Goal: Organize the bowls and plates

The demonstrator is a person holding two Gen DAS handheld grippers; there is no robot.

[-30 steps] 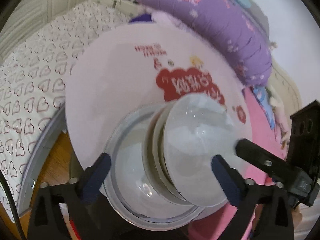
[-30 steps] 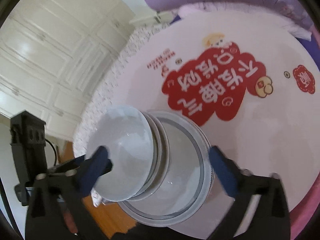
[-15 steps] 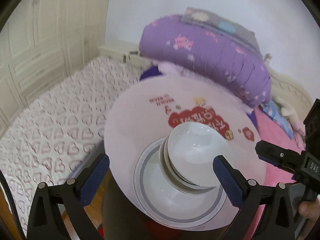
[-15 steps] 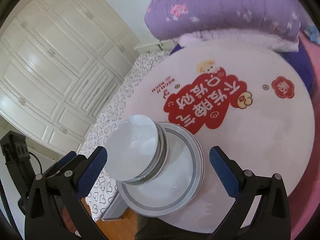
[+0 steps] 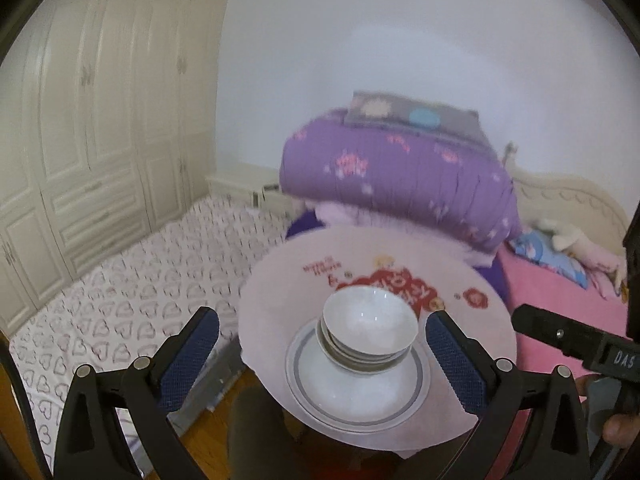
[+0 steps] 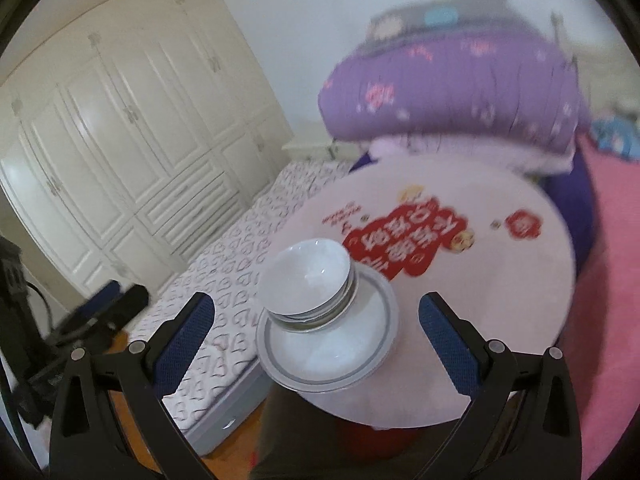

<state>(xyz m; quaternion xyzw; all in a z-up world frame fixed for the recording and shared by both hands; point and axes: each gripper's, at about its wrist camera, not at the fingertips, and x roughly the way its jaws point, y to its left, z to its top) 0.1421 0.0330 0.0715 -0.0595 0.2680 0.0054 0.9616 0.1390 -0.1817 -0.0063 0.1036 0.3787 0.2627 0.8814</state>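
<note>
Both your tongs, left and right, gape apart, empty. Bowls stacked off-centre on plate near bench edge. Nudge could topple bowls or tip plate off.

Left black two-finger gripper with blue pads: jaws spread wide, nothing between them | Right black two-finger gripper with blue pads: jaws spread wide, nothing held | Right unit's body in left view, a hand beneath.

A home bedroom is shown: a bed with heart-print sheet, a folded purple quilt, cream wardrobes.
</note>
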